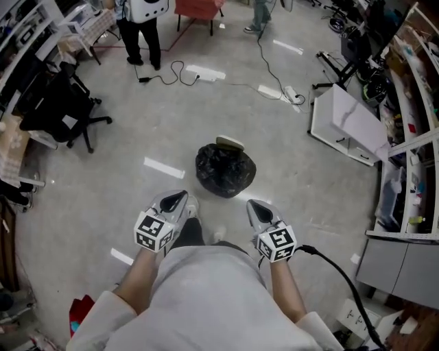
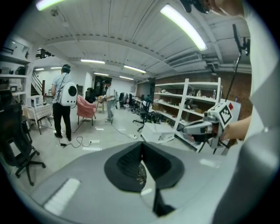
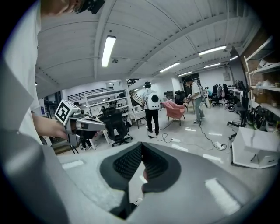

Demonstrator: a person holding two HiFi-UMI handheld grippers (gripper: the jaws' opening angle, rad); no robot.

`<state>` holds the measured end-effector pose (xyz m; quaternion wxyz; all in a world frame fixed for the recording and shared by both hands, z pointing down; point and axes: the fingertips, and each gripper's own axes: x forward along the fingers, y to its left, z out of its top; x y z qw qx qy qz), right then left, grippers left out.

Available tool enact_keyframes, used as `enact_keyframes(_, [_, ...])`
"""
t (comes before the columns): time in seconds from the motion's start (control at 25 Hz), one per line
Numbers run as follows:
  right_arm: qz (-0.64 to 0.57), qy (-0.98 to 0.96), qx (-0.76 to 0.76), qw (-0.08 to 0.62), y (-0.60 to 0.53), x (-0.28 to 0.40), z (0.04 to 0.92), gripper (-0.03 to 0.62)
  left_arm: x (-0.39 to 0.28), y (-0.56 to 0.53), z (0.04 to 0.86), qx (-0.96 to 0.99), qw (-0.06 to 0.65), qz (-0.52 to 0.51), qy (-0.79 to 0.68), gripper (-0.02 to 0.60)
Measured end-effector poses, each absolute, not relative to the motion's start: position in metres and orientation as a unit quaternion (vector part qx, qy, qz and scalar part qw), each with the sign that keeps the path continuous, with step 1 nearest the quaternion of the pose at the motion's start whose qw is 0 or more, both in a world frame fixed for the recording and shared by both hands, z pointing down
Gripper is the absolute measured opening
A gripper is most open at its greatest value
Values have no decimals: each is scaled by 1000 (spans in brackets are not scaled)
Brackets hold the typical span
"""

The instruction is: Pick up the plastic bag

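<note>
**STATUS: BOTH GRIPPERS CLOSED AND EMPTY, BAG ON FLOOR AHEAD**

**Tools.** The left gripper (image 1: pixel 178 199) and the right gripper (image 1: pixel 256 206) are held side by side in front of the person's torso, tips forward and angled slightly down. In each gripper view the two ribbed jaws meet along a centre line, with nothing between them. Neither gripper touches the bag. A black cable (image 1: pixel 341 273) runs from the right gripper toward the lower right.

**Task item.** The bag (image 1: pixel 225 170) is black, crumpled and rounded. It rests on the grey floor (image 1: pixel 137 144), ahead of the grippers and roughly centred between them. A strip of floor separates it from both tips. A flat beige slab (image 1: pixel 230 142) lies at the bag's far edge, touching it.

**Surroundings.**
- Right of the bag: a white cabinet (image 1: pixel 346 122) lying tilted on the floor, well apart from the bag.
- Far right: shelving (image 1: pixel 416 130) loaded with small goods.
- Left: a black office chair (image 1: pixel 63 108), well apart.
- Beyond the bag: a white power strip (image 1: pixel 206 73) with a black cord (image 1: pixel 168 74), and a second strip further right.
- Top edge: a standing person (image 1: pixel 143 27) and a pink chair (image 1: pixel 199 8).
- Lower left: a red item (image 1: pixel 81 312) beside the person's sleeve.
</note>
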<state>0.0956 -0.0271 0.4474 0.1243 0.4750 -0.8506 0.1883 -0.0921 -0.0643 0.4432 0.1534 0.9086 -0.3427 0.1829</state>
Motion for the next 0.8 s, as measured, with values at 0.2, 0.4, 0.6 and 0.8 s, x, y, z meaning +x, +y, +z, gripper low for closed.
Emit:
enact_keyframes(0.2, [194, -832, 504, 126, -59, 92, 457, 2, -100, -109, 454, 916, 149, 198, -314, 5])
enact_keyframes(0.4, [194, -818, 523, 140, -94, 79, 464, 2, -109, -151, 467, 926, 135, 217, -279, 5])
enact_keyframes(0.6, [196, -800, 547, 149, -126, 72, 470, 2, -119, -189, 485, 931, 129, 238, -245, 5])
enact_keyframes(0.8, [199, -783, 567, 159, -147, 62, 482, 2, -125, -221, 500, 938, 119, 244, -217, 5])
